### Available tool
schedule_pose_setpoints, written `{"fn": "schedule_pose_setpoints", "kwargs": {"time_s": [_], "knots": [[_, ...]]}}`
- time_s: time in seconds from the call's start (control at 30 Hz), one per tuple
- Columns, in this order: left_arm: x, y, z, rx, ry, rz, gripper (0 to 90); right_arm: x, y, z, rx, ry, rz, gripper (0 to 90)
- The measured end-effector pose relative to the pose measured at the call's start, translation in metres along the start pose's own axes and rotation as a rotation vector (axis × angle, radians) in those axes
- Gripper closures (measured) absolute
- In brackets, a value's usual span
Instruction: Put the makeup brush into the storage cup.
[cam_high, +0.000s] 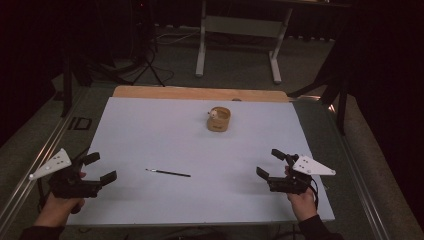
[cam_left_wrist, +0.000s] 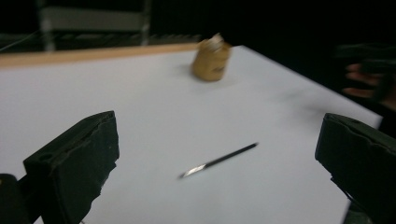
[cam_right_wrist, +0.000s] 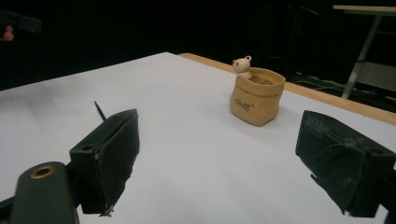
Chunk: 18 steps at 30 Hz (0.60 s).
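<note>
- My left gripper (cam_high: 100, 170) and right gripper (cam_high: 270, 163) stand wide open, holding nothing.
- The thin brush (cam_high: 168, 173) lies flat on the bench (cam_high: 150, 130) between them, untouched.
- I judge that picking it up and carrying it to the pouch-shaped holder (cam_high: 219, 119) is all left.

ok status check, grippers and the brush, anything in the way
Left gripper open, empty. Right gripper open, empty. Brush flat on the white sheet between them, untouched. Bag-shaped pot farther back, path clear.

On the table (cam_high: 150, 130) before me, the brush (cam_high: 168, 173) lies between my left gripper (cam_high: 97, 169) and right gripper (cam_high: 270, 164); the pot (cam_high: 219, 119) stands farther back, right of the brush.
</note>
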<state>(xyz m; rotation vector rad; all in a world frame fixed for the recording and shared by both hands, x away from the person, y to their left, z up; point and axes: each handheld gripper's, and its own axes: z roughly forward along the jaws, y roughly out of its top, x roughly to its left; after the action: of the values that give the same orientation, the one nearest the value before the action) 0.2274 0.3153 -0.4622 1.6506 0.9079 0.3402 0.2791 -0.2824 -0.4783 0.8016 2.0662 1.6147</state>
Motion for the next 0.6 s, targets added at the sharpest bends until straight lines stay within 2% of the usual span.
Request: {"fn": "schedule_pose_setpoints", "kwargs": {"time_s": [0.03, 0.07, 0.13, 0.27, 0.3, 0.37, 0.4, 0.43, 0.47, 0.5, 0.53, 0.57, 0.6], "knots": [[0.0, 0.0, 0.0, 0.0, 0.0, 0.0, 0.4, 0.0, 0.0, 0.0, 0.0, -0.002, 0.001, 13.4], [0.003, 0.009, 0.003, 0.021, -0.041, 0.032, 0.4, 0.0, 0.0, 0.0, -0.001, -0.004, 0.0, 13.4], [0.005, 0.016, 0.009, 0.043, -0.065, 0.066, 0.4, -0.001, 0.0, 0.0, -0.005, -0.004, 0.005, 13.4], [0.008, 0.026, 0.021, 0.097, -0.115, 0.1, 0.5, -0.001, 0.0, -0.001, -0.008, -0.006, 0.006, 13.4], [0.008, 0.026, 0.021, 0.097, -0.115, 0.1, 0.5, -0.001, 0.0, 0.0, -0.007, -0.006, 0.006, 13.4], [0.007, 0.031, 0.029, 0.141, -0.138, 0.135, 0.5, -0.001, 0.0, 0.0, -0.002, -0.001, 0.005, 13.4], [0.006, 0.033, 0.036, 0.184, -0.156, 0.158, 0.5, -0.001, 0.0, 0.0, -0.002, -0.001, 0.005, 13.4], [0.006, 0.033, 0.036, 0.184, -0.156, 0.158, 0.5, -0.001, 0.0, 0.0, -0.002, -0.001, 0.005, 13.4], [0.004, 0.034, 0.045, 0.228, -0.167, 0.184, 0.5, 0.0, 0.0, 0.001, -0.003, 0.001, 0.006, 13.4], [0.004, 0.034, 0.045, 0.228, -0.167, 0.184, 0.9, 0.0, 0.0, 0.001, -0.003, 0.001, 0.005, 13.4], [0.003, 0.034, 0.049, 0.256, -0.174, 0.2, 1.0, 0.0, 0.0, 0.001, -0.003, 0.001, 0.004, 13.4], [0.001, 0.034, 0.058, 0.305, -0.185, 0.229, 1.0, 0.0, 0.0, 0.001, -0.002, 0.002, 0.004, 13.5], [0.001, 0.034, 0.058, 0.305, -0.185, 0.229, 1.0, 0.0, 0.0, 0.001, 0.0, 0.001, 0.003, 13.4]]}}
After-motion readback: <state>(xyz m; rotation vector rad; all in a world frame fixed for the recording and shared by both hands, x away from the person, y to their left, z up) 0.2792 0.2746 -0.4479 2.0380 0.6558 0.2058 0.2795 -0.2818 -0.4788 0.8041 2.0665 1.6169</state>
